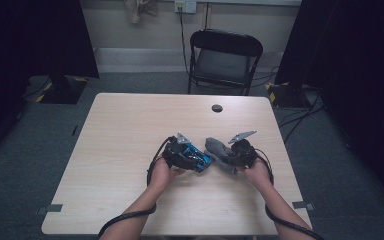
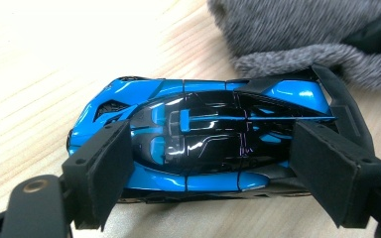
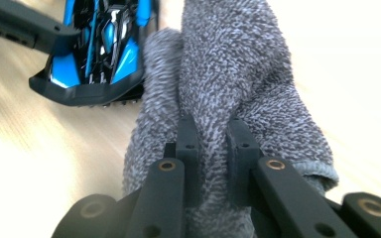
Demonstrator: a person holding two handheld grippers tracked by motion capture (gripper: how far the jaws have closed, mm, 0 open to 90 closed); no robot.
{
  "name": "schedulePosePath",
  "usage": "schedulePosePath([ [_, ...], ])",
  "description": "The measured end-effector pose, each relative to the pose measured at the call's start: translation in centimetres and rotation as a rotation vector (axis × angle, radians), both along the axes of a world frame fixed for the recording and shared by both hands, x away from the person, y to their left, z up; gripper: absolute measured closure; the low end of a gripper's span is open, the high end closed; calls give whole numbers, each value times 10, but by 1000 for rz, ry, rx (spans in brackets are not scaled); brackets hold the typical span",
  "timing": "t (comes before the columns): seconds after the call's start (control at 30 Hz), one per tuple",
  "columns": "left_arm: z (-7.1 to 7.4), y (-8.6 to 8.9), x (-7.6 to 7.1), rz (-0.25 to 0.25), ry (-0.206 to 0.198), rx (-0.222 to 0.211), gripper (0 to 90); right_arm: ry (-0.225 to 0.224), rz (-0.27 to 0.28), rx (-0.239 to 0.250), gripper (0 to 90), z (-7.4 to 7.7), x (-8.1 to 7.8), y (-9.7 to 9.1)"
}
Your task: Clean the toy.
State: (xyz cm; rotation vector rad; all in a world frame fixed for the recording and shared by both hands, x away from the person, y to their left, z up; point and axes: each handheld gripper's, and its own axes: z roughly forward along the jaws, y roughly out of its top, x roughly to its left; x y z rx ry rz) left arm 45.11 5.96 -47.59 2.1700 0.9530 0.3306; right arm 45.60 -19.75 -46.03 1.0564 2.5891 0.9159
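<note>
While unmarked, blue toy car (image 2: 198,139) beside grey cloth (image 3: 228,84).

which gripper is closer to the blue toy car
Left. The left gripper straddles the blue toy car, one jaw at each end. The right gripper is beside it, clamped on the grey cloth.
</note>
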Motion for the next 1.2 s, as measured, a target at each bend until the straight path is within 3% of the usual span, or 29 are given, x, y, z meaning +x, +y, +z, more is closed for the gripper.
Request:
schedulePosePath([
  [0.23,0,0,0,-1,-3,-3,174,-40,-62,40,802,20,11,-10],
  [0.47,-1,1,-1,2,-5,-10,173,-75,-96,59,802,27,28,4],
  [0.73,-1,1,-1,2,-7,-14,173,-95,-113,57,801,20,53,28],
  [0.93,-2,1,-2,5,-17,-24,173,-81,-120,62,801,11,65,46],
  [1.07,-3,2,-2,1,-22,-25,173,-77,-112,64,801,3,72,65],
  [1.1,-3,2,-2,2,-23,-25,174,-70,-95,64,800,-2,75,77],
  [1.2,-3,2,-3,4,-22,-24,173,-73,-80,38,800,-7,79,91],
])
